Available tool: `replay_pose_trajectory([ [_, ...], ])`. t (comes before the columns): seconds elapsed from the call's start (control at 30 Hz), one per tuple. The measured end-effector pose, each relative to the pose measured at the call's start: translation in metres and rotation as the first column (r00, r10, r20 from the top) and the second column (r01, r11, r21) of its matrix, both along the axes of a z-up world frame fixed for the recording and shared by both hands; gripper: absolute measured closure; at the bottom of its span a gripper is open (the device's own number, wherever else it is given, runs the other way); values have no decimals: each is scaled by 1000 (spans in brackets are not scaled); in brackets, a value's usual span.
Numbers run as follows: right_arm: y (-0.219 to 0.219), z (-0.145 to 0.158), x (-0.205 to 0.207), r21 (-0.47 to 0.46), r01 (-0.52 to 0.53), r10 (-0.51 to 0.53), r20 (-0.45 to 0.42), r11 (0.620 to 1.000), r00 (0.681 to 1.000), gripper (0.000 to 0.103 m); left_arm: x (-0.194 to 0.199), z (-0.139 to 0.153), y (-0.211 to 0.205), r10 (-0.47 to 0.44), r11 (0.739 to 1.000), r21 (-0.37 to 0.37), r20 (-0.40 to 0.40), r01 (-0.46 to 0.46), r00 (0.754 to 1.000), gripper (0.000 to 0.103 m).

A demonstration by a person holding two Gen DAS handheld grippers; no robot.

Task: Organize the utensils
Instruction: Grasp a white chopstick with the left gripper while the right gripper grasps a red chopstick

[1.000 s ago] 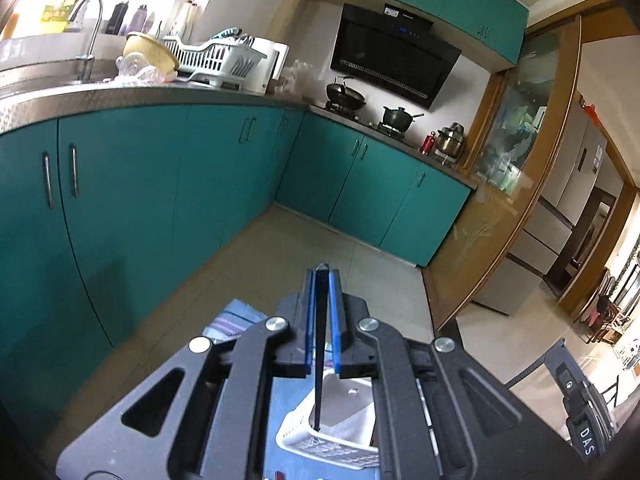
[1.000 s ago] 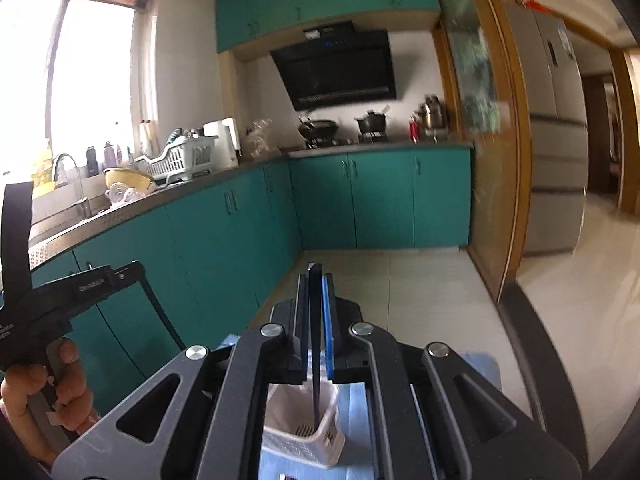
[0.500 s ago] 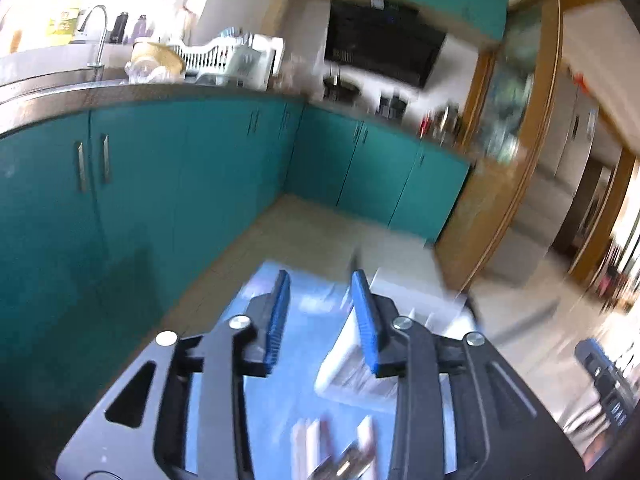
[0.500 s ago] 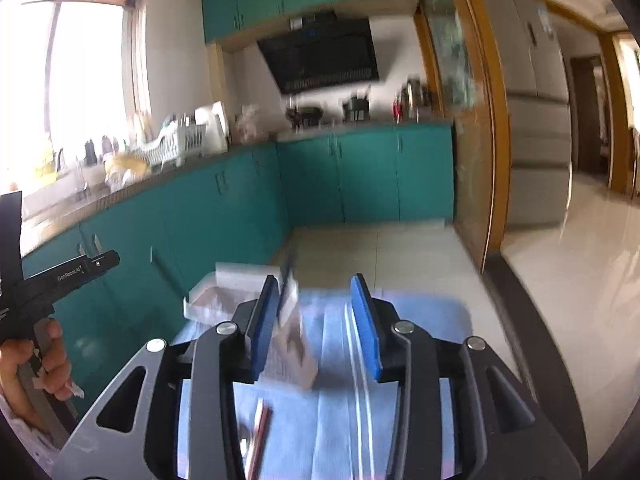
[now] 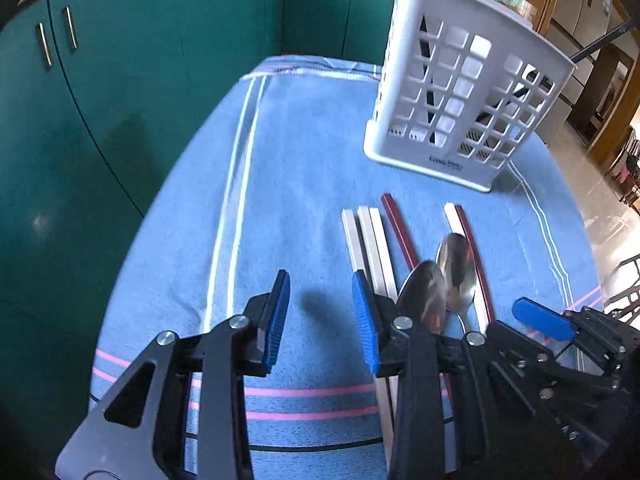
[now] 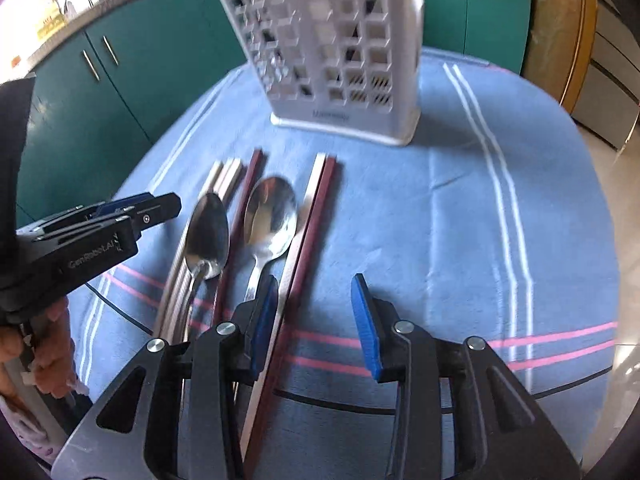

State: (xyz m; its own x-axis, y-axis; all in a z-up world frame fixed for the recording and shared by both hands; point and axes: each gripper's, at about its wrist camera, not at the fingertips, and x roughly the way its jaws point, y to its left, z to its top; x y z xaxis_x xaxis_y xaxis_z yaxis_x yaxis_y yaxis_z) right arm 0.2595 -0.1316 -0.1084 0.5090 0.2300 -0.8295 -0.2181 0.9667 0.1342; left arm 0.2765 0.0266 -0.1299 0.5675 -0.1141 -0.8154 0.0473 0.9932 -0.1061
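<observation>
Your left hand-held gripper (image 5: pixel 322 320) is spread wide and holding nothing, hovering low over the blue cloth on the tabletop (image 5: pixel 280 184), with its right finger right up against the pale chopsticks (image 5: pixel 366 240). The right hand-held gripper (image 6: pixel 312 320) is in the same shape, released and empty, and its left finger sits just beside the dark red and pale pair of chopsticks (image 6: pixel 316 208) that runs under the tool. So both tools look lined up for a pickup, nothing grabbed yet. Moving out from there, the utensils all lie roughly parallel, pointing toward the basket: two spoons (image 6: pixel 270 212) bowl-up in the middle, with a lone red chopstick (image 6: pixel 244 200) between them, and chopsticks on either side. That layout makes sense, because you can pinch each long piece across its width without turning your wrist. Further back stands the white plastic utensil basket (image 5: pixel 460 92), upright on the cloth, well apart from the row. Through its holes you can see dark sticks already leaning inside, so I'd guess you're partway through. Watch the spoons, they overlap the chopsticks and could get dragged along.
</observation>
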Motion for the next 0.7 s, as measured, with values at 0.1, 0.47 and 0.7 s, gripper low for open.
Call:
replay_pose_trajectory([
  [0.1,2,1,3,-44,34,-34,5,998,999,65,2,-5,3,6,1000,-1,-7,-6,1000,71],
  [0.47,5,-2,6,-117,68,-66,26,991,997,65,23,-7,-17,-11,1000,13,-12,11,1000,70],
  [0.7,-10,1,1,-122,105,-103,24,987,994,73,23,-8,-13,12,999,53,-19,-11,1000,94],
])
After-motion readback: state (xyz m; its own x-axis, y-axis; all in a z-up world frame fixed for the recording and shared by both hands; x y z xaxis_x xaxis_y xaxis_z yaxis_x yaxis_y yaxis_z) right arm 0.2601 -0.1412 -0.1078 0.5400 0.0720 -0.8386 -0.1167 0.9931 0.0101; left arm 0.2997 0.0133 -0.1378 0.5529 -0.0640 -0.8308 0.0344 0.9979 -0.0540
